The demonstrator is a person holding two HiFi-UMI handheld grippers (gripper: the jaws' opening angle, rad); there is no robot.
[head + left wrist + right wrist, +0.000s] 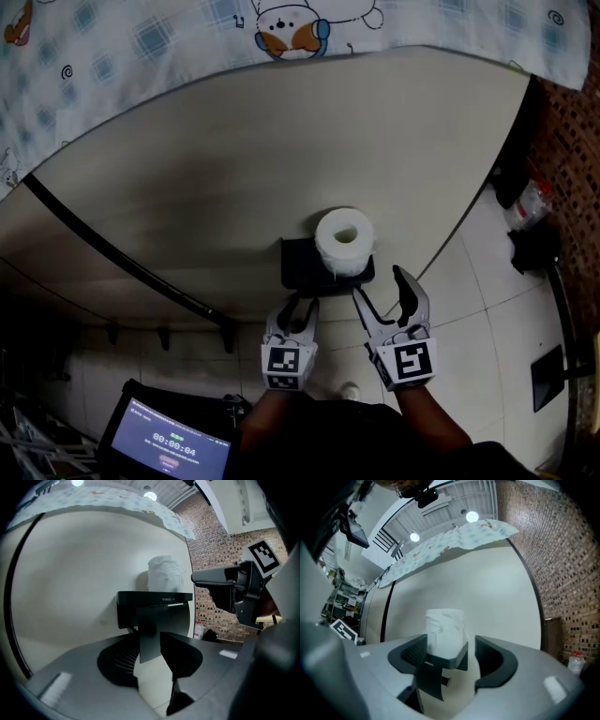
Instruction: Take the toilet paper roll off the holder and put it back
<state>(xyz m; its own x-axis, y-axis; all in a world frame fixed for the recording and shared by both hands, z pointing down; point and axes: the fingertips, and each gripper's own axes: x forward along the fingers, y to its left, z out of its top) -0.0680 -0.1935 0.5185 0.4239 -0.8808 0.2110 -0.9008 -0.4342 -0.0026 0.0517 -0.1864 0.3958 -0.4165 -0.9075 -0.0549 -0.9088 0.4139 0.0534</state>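
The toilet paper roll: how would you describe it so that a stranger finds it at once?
Look at the large cream wall panel; a black rectangular holder is fixed on it. The white toilet paper roll stands upright on top of this holder, and it is the only white round thing there.

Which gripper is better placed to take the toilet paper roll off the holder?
Right. The right gripper has open jaws framing the roll; the left gripper points lower, at the holder under it.
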